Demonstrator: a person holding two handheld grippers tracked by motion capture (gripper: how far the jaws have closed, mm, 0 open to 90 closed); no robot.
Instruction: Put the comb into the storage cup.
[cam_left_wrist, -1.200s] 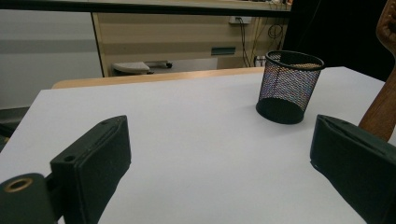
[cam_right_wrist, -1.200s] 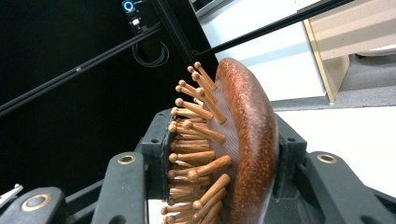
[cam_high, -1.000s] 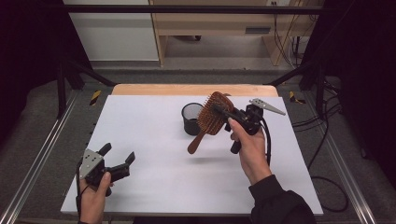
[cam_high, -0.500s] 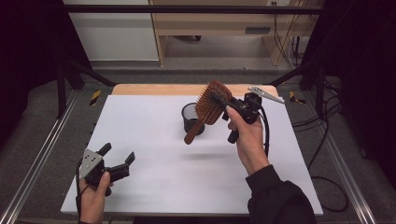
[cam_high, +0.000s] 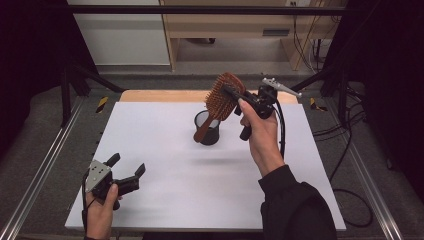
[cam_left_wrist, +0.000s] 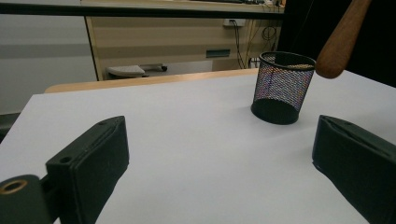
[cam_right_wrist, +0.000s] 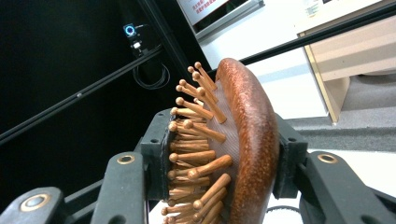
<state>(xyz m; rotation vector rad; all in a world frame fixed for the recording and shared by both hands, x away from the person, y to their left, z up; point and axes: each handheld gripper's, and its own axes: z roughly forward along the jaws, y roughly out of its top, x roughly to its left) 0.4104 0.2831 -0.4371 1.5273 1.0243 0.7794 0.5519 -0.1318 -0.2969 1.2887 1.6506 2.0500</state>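
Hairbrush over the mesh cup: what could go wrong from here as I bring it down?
The right gripper clamps the hairbrush across bristles and back; the bristles may give, letting the head twist. The handle hangs tilted near the rim of the mesh cup; catching the rim could tip the light cup. The left gripper rests open far from the cup, so nothing steadies it.

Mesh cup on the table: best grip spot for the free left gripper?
Take the mesh cup across its rim wall, one jaw inside and one outside, coming from above on its left side. It stands upright and open-topped; the brush handle hangs over its right side. The left gripper is open.
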